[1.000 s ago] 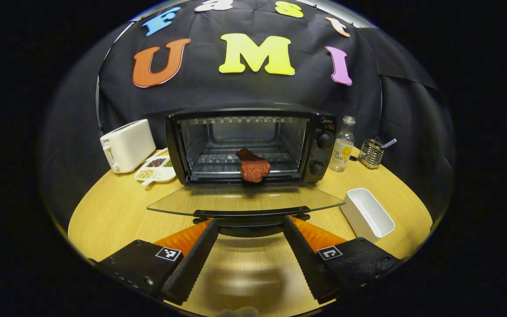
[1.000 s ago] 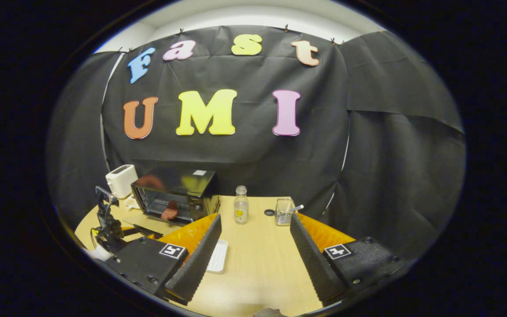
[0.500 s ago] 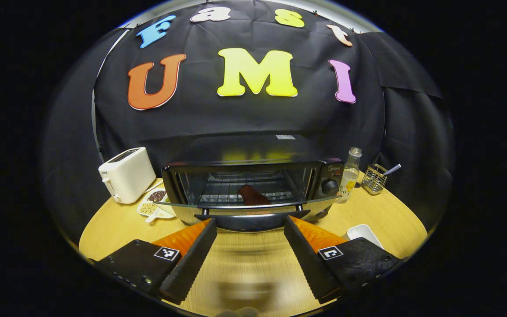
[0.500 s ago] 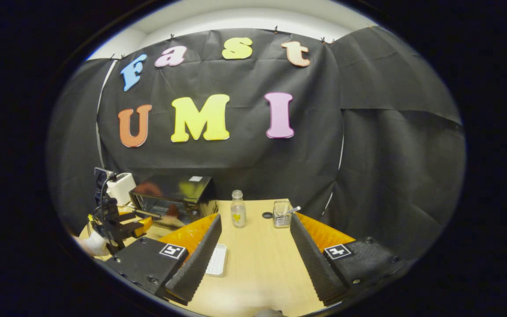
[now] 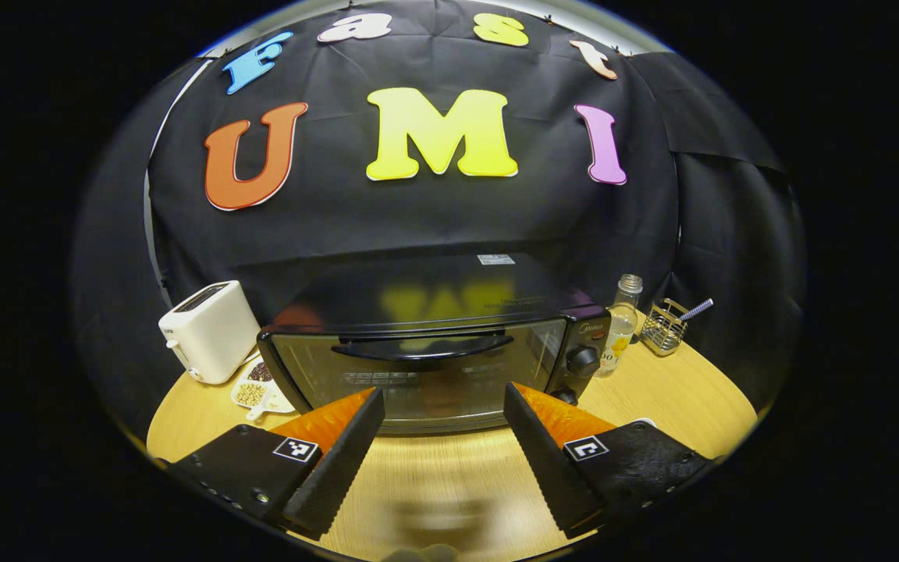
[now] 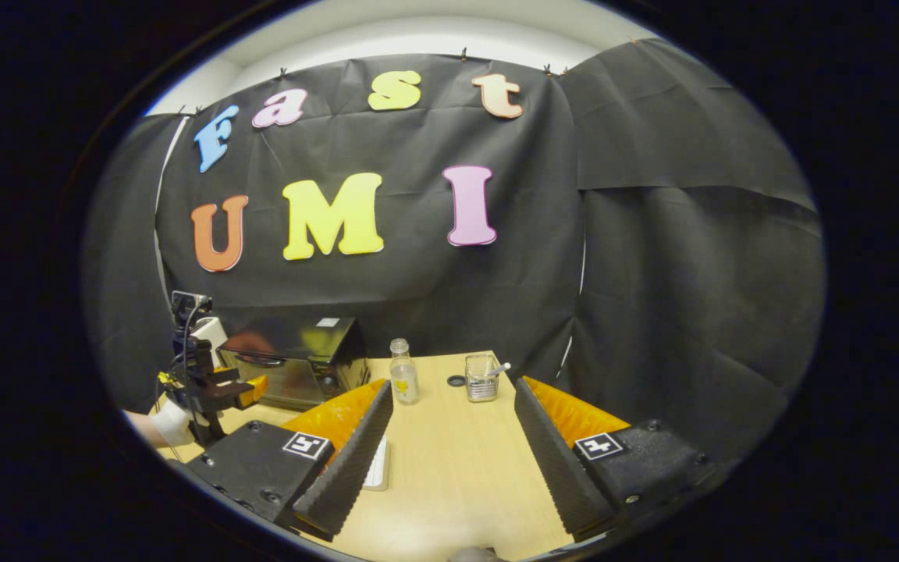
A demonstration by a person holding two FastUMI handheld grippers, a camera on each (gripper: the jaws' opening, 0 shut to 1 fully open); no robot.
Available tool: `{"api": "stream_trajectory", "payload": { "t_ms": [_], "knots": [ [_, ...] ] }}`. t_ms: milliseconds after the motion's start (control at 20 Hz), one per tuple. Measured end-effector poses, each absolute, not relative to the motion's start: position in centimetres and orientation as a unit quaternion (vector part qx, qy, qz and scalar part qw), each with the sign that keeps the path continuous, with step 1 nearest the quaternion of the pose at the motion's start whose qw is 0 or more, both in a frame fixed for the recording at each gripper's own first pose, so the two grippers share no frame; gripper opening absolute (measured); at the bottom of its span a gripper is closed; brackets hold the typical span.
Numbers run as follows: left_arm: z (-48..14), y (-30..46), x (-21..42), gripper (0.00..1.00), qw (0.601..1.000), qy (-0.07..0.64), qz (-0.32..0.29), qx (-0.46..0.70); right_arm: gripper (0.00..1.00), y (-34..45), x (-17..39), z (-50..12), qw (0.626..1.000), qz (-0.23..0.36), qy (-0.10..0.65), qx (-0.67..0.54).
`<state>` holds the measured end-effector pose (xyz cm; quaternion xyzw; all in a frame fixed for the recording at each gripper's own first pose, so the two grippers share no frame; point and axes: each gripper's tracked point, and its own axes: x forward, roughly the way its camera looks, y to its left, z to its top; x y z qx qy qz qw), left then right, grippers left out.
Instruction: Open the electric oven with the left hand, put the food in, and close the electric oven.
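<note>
1. Electric oven (image 5: 434, 351): black body, standing on the wooden table (image 5: 676, 390) in front of the black cloth wall; glass door raised flush against the front, with the door handle (image 5: 422, 347) running across its upper edge; two control knobs (image 5: 580, 361) on the panel at its right side.
2. Food: a dim reddish patch can be made out behind the dark glass in the left gripper view; its exact position on the rack cannot be told.
3. Left gripper (image 5: 443, 406): fingers spread wide, holding nothing; the tips sit just in front of the lower part of the oven door, one to each side of its middle; whether they touch the glass cannot be told.
4. The left gripper also appears in the right gripper view (image 6: 211, 386), held by a hand (image 6: 167, 425) just in front of the oven (image 6: 293, 361).
5. Right gripper (image 6: 453, 402): fingers spread wide, empty, held above bare table well to the right of the oven.
6. Surroundings: white toaster (image 5: 209, 332) to the left of the oven; divided dish of grains (image 5: 256, 389) between toaster and oven; clear bottle (image 5: 620, 328) just right of the oven; wire holder (image 5: 664, 328) beyond the bottle; white tray (image 6: 378, 468) partly hidden behind a finger of the right gripper.
</note>
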<state>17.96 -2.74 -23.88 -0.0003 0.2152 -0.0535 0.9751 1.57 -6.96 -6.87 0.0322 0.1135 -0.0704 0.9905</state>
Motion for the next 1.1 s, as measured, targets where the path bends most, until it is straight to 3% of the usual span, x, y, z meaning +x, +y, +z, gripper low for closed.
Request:
{"api": "stream_trajectory", "payload": {
  "t_ms": [350, 700, 1100],
  "knots": [
    [-21.8, -3.9, 15.9, 0.98, 0.977, 0.206, -0.061, -0.011, 1.0, -6.4, 1.5, -6.3, 0.992, -0.057, 0.11, 0.027],
    [-10.8, -4.1, 9.6, 0.98, 0.991, 0.125, -0.027, -0.025, 0.99, -6.2, -0.1, -4.2, 0.997, 0.009, 0.075, 0.03],
    [0.8, -2.2, -3.1, 0.98, 0.998, 0.046, 0.05, -0.007, 0.99, -8.2, -2.7, -2.9, 0.998, 0.046, 0.038, 0.024]
  ]
}}
